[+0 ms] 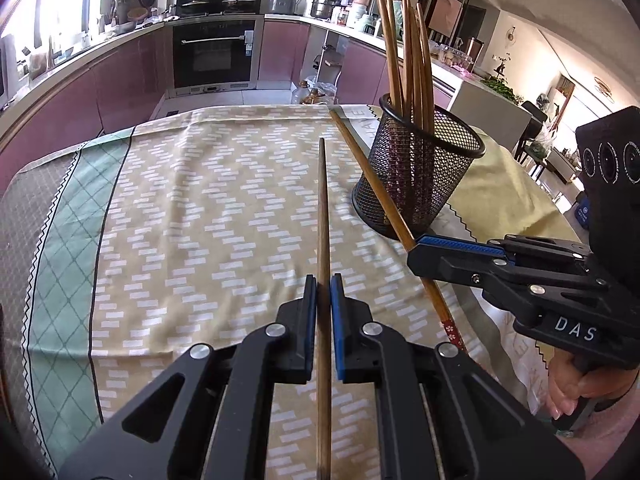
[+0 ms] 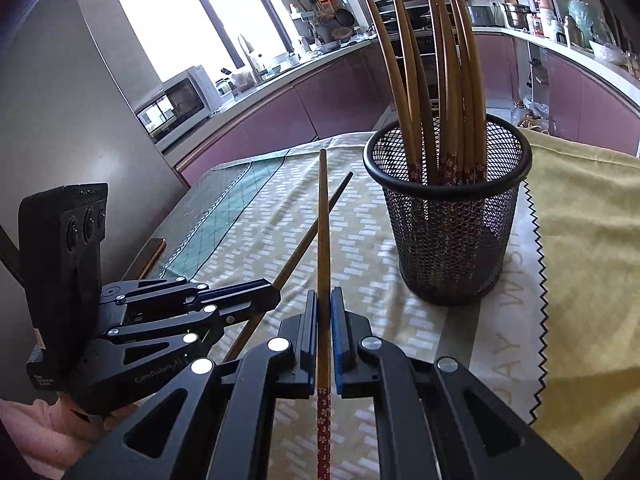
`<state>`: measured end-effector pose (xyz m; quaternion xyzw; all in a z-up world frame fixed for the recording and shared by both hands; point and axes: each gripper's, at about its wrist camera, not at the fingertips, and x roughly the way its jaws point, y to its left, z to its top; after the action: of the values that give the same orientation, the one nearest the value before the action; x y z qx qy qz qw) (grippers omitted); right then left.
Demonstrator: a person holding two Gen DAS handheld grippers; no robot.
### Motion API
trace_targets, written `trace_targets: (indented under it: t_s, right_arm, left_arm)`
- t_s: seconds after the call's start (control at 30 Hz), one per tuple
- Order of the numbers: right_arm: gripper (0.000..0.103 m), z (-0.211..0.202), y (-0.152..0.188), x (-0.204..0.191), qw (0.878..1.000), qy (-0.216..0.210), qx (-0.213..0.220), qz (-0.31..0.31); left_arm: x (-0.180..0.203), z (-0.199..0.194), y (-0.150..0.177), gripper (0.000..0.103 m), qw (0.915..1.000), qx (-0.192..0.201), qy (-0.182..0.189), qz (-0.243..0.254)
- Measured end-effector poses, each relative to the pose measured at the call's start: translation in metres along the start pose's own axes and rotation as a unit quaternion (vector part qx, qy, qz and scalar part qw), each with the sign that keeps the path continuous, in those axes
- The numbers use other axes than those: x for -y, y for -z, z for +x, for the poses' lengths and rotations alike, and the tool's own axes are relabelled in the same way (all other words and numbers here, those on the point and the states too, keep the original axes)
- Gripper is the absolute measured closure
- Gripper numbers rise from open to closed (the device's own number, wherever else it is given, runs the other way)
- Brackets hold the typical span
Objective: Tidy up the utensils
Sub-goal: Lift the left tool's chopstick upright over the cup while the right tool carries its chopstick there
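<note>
In the left wrist view, the left claw [image 1: 324, 292] is closed on a plain brown chopstick [image 1: 323, 208], which is held above the patterned cloth [image 1: 180, 208] on the surface; the black mesh holder [image 1: 420, 176], already filled with a bundle of chopsticks [image 1: 412, 52], is seen near on the right. In the right wrist view, the right claw [image 2: 324, 304] is clamped on a chopstick with a red flowered end [image 2: 323, 240], with the holder just ahead to the right. Most of the sorting is judged done; only these two held sticks are seen left to be dropped in.
</note>
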<state>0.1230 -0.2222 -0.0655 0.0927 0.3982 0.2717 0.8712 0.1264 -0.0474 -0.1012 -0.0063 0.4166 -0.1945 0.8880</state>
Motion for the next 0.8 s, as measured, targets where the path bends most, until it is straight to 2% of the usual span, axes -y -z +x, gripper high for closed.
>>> trace_targets:
  t_s: [0.8]
  right_arm:
    - [0.097,-0.019,0.000,-0.005,0.999,-0.016,0.025,-0.014]
  left_arm:
    - [-0.001,-0.028,-0.004,0.095,0.9993,0.029,0.019,-0.010]
